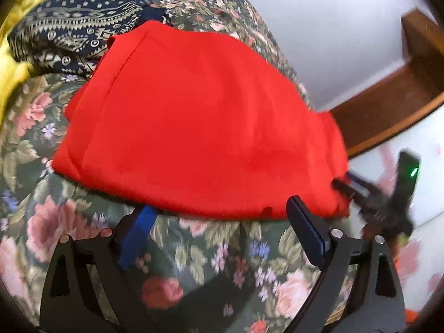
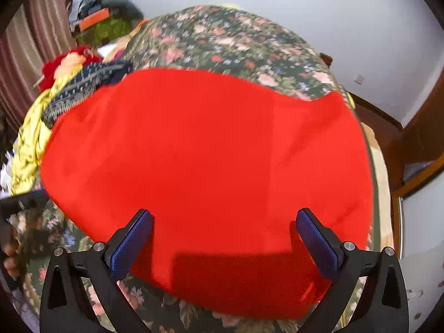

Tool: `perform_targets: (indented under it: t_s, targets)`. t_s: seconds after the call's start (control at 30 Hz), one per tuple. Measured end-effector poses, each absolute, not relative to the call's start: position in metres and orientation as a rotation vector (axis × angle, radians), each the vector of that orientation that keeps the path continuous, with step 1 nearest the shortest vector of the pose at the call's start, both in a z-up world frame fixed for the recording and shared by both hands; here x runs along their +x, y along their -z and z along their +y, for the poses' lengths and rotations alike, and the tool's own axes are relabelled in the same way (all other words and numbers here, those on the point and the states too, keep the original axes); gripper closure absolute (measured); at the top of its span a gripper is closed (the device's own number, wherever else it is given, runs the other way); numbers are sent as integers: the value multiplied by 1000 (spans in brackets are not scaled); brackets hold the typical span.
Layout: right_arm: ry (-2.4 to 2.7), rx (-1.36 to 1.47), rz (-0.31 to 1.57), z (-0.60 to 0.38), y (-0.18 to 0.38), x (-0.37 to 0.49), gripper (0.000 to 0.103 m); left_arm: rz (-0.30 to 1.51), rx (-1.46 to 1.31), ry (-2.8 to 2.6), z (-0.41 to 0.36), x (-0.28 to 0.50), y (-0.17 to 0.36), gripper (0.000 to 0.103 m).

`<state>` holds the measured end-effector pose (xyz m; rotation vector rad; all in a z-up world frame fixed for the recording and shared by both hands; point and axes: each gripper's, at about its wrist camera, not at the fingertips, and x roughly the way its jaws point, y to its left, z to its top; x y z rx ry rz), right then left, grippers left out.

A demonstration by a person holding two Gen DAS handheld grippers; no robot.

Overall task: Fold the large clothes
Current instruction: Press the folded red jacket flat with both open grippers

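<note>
Red garment [image 2: 205,172] flat on floral bed [image 2: 236,41], ahead of both spread claws, left [image 1: 222,219] and right [image 2: 224,236]; no legible writing.

- You have a red garment [image 1: 199,122] lying folded flat on the floral bedspread [image 1: 194,260], a broad, plain, bright red panel with no print.
- In your left wrist view a straight seam runs down its left part, and its near edge sits just ahead of the fingertips.
- In your right wrist view the red garment [image 2: 211,166] fills the middle, its near edge reaching between the fingers.
- Its far left corner touches the navy patterned cloth [image 1: 75,33].
</note>
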<state>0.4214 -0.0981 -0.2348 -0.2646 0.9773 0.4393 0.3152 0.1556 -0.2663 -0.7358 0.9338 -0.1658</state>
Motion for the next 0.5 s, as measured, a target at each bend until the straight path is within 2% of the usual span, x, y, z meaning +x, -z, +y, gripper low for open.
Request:
perform_targets:
  t_s: [0.27,0.3,0.33,0.37,0.43,0.47,0.5]
  targets:
    - [-452,-116,1077,-100,251,439,0,861,-870,120,181,356,286,13]
    - [-450,-110,1081,-100,252,440,0,858,-845,94,181,363,287,19]
    - [-449,-110,1082,-99,253,440,0,862,-825,70,181,368,287,31]
    - [-448,-113,1081,-99,253,440,0,870,-794,34,181,374,287,36]
    - [-443,-125,1076,-97,252,439,0,871,-763,-5,183,382,288,57]
    - [-441,-131,1074,-96,250,438,0,865,-766,-15,184,384,287,61]
    - [-439,-136,1074,-96,249,437,0,857,-777,-24,187,385,287,75]
